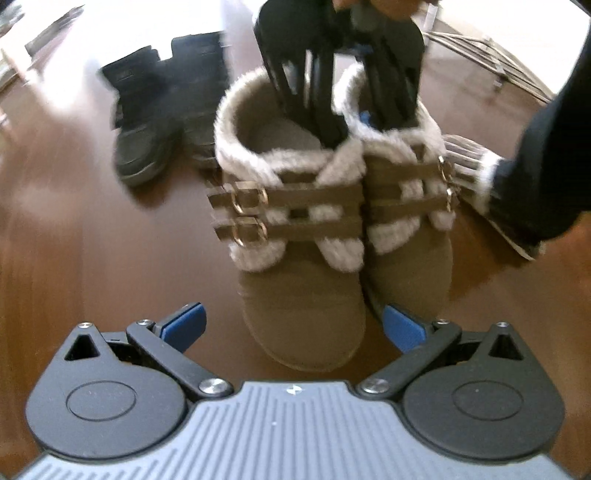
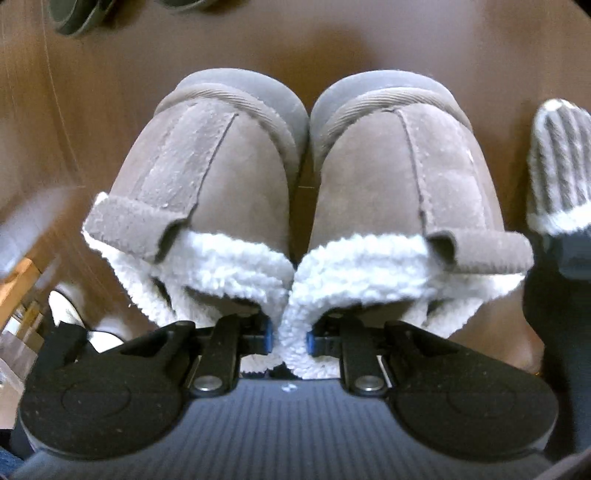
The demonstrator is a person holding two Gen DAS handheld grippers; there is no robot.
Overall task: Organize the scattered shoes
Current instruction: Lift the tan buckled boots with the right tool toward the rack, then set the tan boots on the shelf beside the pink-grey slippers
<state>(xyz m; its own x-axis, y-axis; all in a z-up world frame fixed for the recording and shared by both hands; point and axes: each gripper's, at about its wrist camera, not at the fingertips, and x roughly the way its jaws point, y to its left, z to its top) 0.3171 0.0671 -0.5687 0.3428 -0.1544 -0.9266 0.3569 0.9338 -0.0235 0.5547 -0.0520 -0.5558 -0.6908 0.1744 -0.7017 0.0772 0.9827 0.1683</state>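
Note:
A pair of tan suede boots with white fleece lining and buckled straps hangs side by side over the brown wooden floor (image 1: 92, 258). In the left wrist view the left boot (image 1: 295, 295) and right boot (image 1: 410, 273) point their toes at me. My right gripper (image 1: 354, 118) comes down from above into their touching collars. In the right wrist view the right gripper (image 2: 289, 336) is shut on the two fleece collars pinched together, with the boot heels (image 2: 214, 177) beyond. My left gripper (image 1: 291, 325) stands open in front of the toes, holding nothing.
A pair of black boots (image 1: 159, 110) stands on the floor to the left. A person's foot in a striped sock (image 1: 472, 177) (image 2: 557, 158) and a dark trouser leg are at the right. Dark olive shoes (image 2: 77, 14) lie at the top edge. Metal rack wires (image 1: 491, 51) are at upper right.

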